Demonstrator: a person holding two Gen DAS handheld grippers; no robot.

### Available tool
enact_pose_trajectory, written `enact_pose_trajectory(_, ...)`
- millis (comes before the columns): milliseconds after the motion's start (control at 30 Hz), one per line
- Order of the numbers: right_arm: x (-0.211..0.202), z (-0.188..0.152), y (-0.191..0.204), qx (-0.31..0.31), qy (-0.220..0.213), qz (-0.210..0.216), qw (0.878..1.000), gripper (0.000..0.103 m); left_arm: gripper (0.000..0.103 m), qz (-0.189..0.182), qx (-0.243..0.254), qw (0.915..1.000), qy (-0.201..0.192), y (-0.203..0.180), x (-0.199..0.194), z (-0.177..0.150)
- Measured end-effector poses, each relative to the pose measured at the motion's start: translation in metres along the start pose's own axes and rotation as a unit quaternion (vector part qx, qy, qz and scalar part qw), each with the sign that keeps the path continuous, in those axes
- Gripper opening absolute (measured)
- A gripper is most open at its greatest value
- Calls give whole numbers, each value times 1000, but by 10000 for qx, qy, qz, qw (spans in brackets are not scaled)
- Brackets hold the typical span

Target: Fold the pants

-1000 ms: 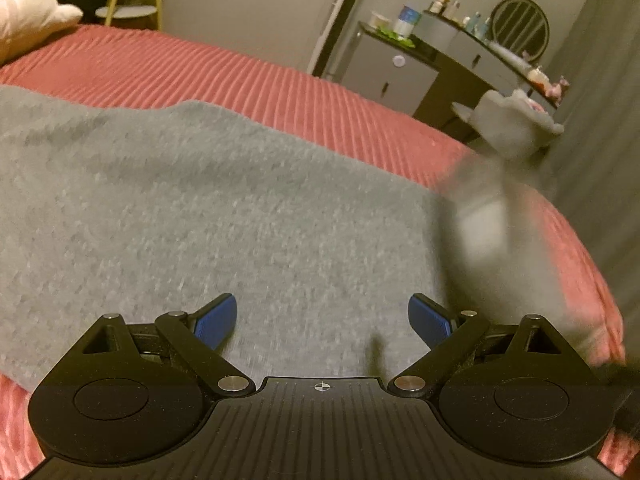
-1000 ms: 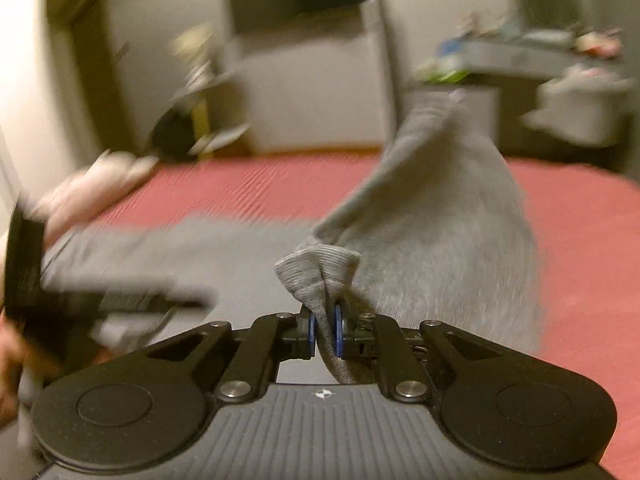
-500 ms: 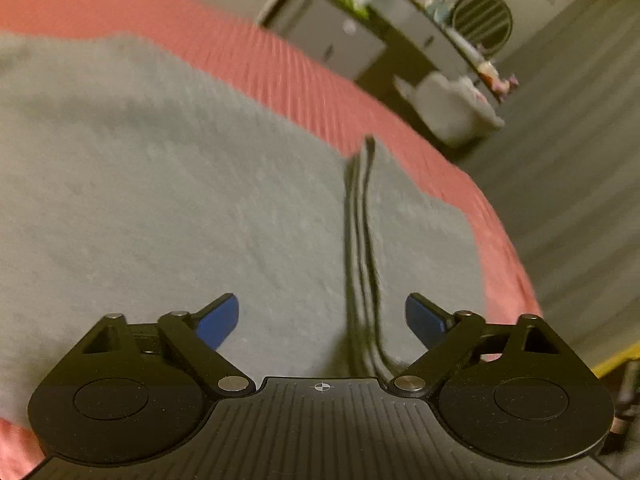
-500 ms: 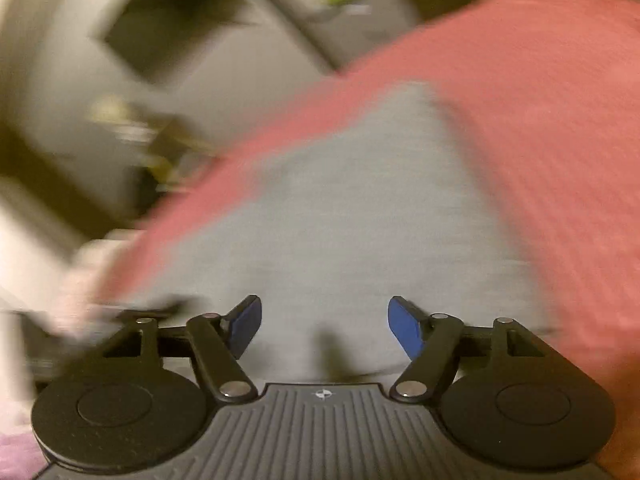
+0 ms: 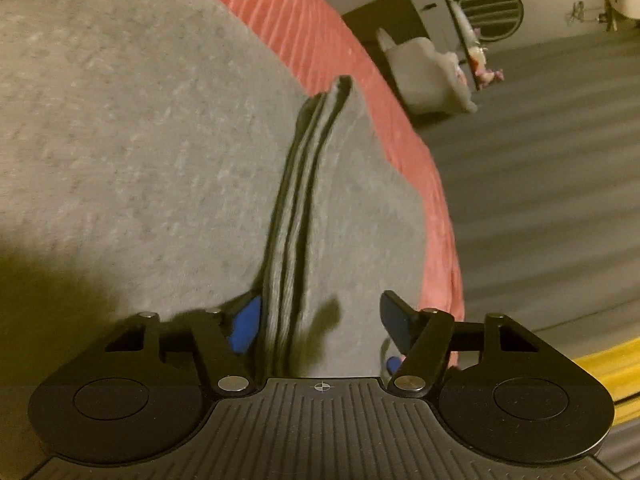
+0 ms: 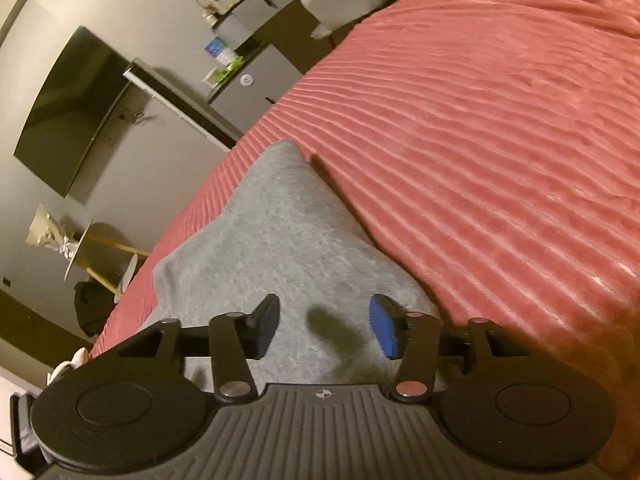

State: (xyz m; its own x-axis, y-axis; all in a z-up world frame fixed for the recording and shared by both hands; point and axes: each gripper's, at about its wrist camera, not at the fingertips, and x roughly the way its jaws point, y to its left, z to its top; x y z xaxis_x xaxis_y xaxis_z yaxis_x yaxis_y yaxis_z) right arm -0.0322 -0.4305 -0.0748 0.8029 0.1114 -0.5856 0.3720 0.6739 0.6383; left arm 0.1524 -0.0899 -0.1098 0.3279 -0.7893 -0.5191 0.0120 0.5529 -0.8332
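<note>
2 layers of grey pants (image 5: 132,132) lie flat on the bed (image 5: 320,28), which wears a ribbed coral-red cover. The fabric is soft heathered knit, plain and smooth across most of its spread. In the left wrist view a stack of folded edges (image 5: 298,216) runs away from the camera as pale bands parted by dark lines, ending in a small raised tip near the bed's far edge. Beyond that seam a narrower grey flap reaches almost to the side of the bed.

The left gripper (image 5: 320,326) sits low over the cloth, its jaws about half apart and closing, with the edge stack rising between them close by the left blue pad (image 5: 245,330); the right pad stands clear of it, so nothing is pinched.

In the right wrist view the pants (image 6: 280,232) narrow to a rounded corner lying on the red cover (image 6: 500,128). The right gripper (image 6: 324,330) hovers over flat cloth, jaws about half apart and opening, holding nothing. A dresser (image 6: 256,88) stands beyond the bed.
</note>
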Motion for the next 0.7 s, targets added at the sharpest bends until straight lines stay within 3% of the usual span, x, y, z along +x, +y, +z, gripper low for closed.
enact_pose_trajectory(67,6,1,-2,-10,-1,-12,10000,52,46,-55,-75,9999,43,-1,8,2)
enact_pose_trajectory(100,6,1,-2,-10,-2,-26,10000,52,21,57,-84,9999,78,0,13,2)
enact_pose_trajectory(133,11,2,-4,-13,1,-29,10000,52,17,201,-69,9997,87,2,17,0)
enact_pose_trajectory(267,11,2,-6,68,-34,77,9999,54,15,47,81,9997,-204,-3,8,-3)
enact_pose_trajectory(367,8,1,-4,63,-22,309,9995,62,15,-26,236,9985,-490,-12,-8,-5)
enact_pose_trajectory(500,-6,-5,7,-33,60,597,9982,68,15,156,336,9944,-992,-16,-39,-5)
enact_pose_trajectory(600,-19,-17,15,7,230,905,9956,80,15,305,110,9891,-1438,-10,-69,-1)
enact_pose_trajectory(700,-21,-29,26,45,555,1262,9904,83,16,876,150,9810,-1725,-7,-86,-2)
